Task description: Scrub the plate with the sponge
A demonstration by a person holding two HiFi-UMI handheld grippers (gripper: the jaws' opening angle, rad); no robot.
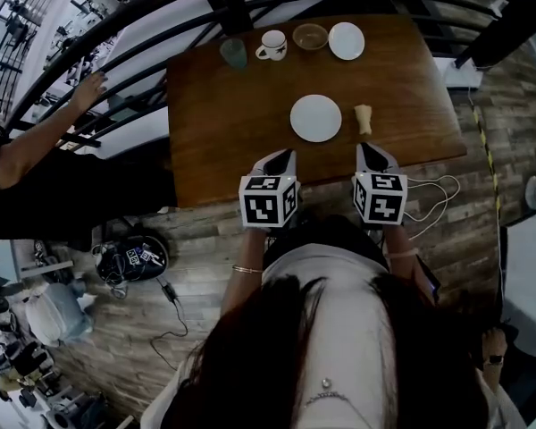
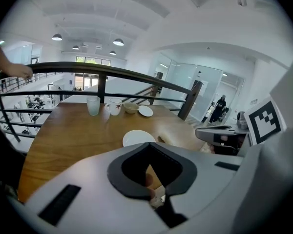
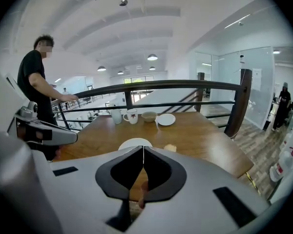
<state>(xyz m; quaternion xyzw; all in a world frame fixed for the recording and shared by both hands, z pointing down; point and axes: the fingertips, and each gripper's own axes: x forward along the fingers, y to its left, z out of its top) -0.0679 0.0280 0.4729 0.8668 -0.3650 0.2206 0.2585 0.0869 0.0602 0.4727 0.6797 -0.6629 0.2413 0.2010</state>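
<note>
White round plate [image 1: 315, 117], beige sponge [image 1: 364, 118] beside, wooden table [image 1: 223, 105].

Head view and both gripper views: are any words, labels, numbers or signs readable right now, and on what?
No words or numbers can be read in any view.
Cubes on the left gripper and the right gripper: black-and-white square markers only, no letters.
White mug at the far side of the table: a small red mark, too small to read.
</note>
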